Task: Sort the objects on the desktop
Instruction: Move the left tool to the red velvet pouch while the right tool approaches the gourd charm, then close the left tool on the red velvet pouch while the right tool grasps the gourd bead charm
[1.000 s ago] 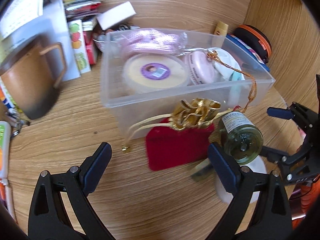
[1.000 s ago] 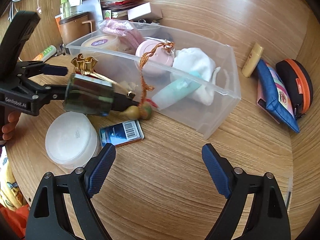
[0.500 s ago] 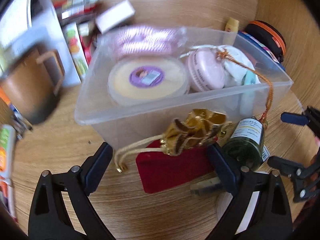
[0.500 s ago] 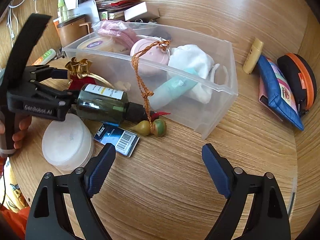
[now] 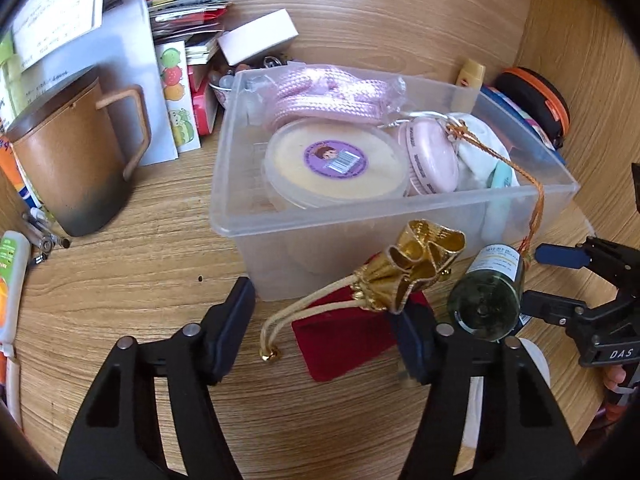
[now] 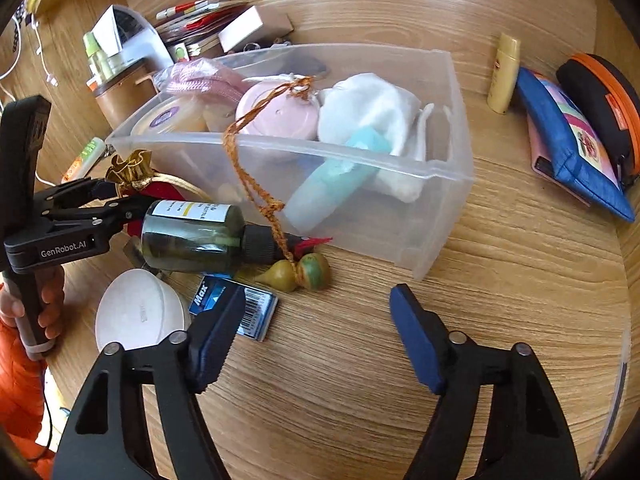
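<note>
A red velvet pouch (image 5: 340, 336) with a gold ruffled top and cream cords lies in front of the clear plastic bin (image 5: 400, 208). My left gripper (image 5: 324, 328) straddles it with jaws closing; the left pad stands off the cords. A dark green bottle (image 5: 488, 300) lies on its side just right of it. In the right wrist view the bottle (image 6: 192, 236) points its cap at a gourd charm (image 6: 296, 272) whose orange cord hangs over the bin (image 6: 320, 152). My right gripper (image 6: 316, 332) hovers over bare wood with jaws closing on nothing, beside a blue box (image 6: 240, 308).
A brown mug (image 5: 72, 168), papers and small boxes stand left of and behind the bin. A white round container (image 6: 140, 312) sits near the bottle. A yellow tube (image 6: 504, 76), blue pouch (image 6: 572, 148) and orange-rimmed case (image 6: 604, 108) lie at the right. A hand (image 6: 48, 304) grips the left handle.
Both pairs of jaws have narrowed. The green bottle has gone from tilted up at the left gripper to lying on its side. The left view has closed in on the pouch.
</note>
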`<state>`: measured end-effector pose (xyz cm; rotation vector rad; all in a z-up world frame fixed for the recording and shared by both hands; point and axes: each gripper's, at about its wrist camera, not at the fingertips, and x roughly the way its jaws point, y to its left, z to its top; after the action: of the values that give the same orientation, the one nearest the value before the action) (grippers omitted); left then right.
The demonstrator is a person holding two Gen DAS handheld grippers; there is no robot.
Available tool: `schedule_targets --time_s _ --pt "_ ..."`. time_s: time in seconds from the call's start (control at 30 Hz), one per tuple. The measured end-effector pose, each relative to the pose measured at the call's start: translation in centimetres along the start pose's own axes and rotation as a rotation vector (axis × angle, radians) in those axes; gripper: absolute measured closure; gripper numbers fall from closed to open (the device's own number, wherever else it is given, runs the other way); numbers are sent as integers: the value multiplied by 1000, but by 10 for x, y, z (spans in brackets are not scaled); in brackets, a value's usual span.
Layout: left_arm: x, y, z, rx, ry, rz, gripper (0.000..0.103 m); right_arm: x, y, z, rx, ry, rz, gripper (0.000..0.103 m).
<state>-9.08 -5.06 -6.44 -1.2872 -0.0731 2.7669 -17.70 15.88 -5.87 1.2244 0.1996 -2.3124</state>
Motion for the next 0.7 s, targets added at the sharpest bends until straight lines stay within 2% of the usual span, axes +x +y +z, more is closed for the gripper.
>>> schedule_targets --time_s 0.13,0.23,0.37,0.57,0.63,0.67,0.7 --pt "1 -4 1 27 10 15 31 3 11 1 -36 -13 -23 39" --pt "1 -5 1 24 7 13 31 5 16 2 -55 -22 -30 41" --pt "0 0 2 -8 -2 -13 41 5 21 1 -65 -32 -45 43" --pt "-4 9 -1 -36 -6 -31 57 5 24 1 -81 -38 -39 54" --pt "-6 13 -3 -44 -7 -33 64 4 24 1 -85 -39 -36 61" --pt "-7 14 -4 -49 -6 -40 67 4 24 2 -87 -41 -40 70" --pt "-8 16 -5 -53 -7 -48 68 3 23 2 -87 -43 -51 74"
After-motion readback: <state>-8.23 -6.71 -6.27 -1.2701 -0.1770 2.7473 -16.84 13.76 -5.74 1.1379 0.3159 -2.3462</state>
